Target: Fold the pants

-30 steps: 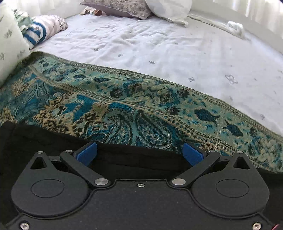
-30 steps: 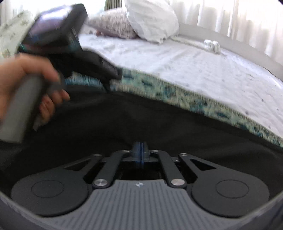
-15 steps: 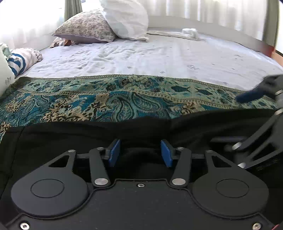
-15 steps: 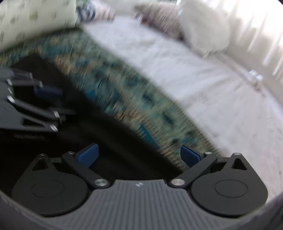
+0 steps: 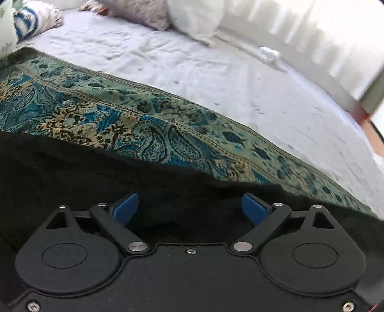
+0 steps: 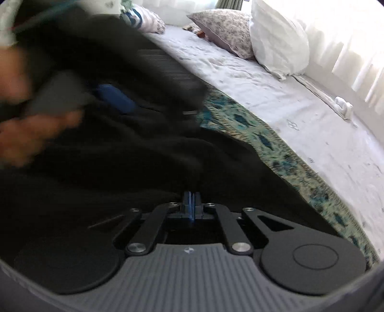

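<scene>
The black pants (image 5: 72, 172) lie on a teal paisley throw (image 5: 144, 129) on the bed. My left gripper (image 5: 190, 210) is open, its blue pads (image 5: 126, 208) spread wide just above the black cloth near its far edge. My right gripper (image 6: 192, 202) is shut, its blue pads pressed together on a fold of the black pants (image 6: 144, 163). In the right wrist view the left gripper (image 6: 115, 96) and the hand (image 6: 28, 134) holding it show blurred at the upper left, over the pants.
A white sheet (image 5: 216, 72) covers the bed beyond the throw. Pillows (image 6: 276, 40) lie at the head. A striped bundle of clothes (image 5: 31, 21) sits at the far left. A small white item (image 5: 270, 54) lies near the far edge by the curtains.
My left gripper has opened wider and swung left. My right gripper, open half a second ago, has shut on the black cloth.
</scene>
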